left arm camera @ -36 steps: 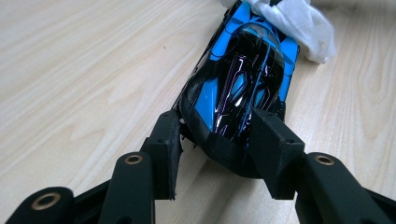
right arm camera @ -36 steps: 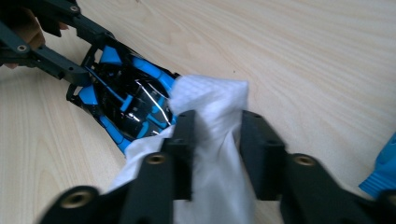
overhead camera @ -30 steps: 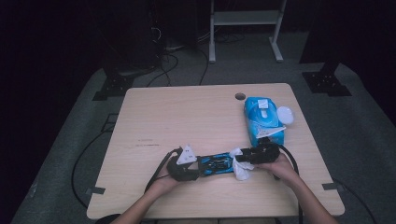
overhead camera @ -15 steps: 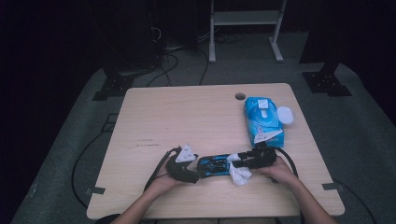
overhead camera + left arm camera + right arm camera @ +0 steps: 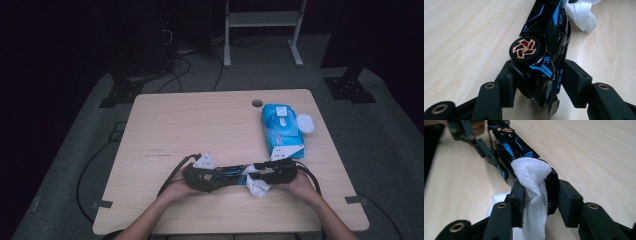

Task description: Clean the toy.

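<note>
One glossy black-and-blue toy race car (image 5: 544, 47) lies at the table's (image 5: 200, 120) six o'clock edge, tipped on its side; I judge it light, rigid and slippery, best held across its body. The left gripper (image 5: 537, 82), jaws just closing, clamps its tail; the right gripper (image 5: 539, 202), jaws just closing, squeezes a soft white wipe (image 5: 532, 182) on its nose.

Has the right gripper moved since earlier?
Yes, right gripper shifted toward the person, away from the blue pack; jaws just closing, wipe and car between them.
</note>
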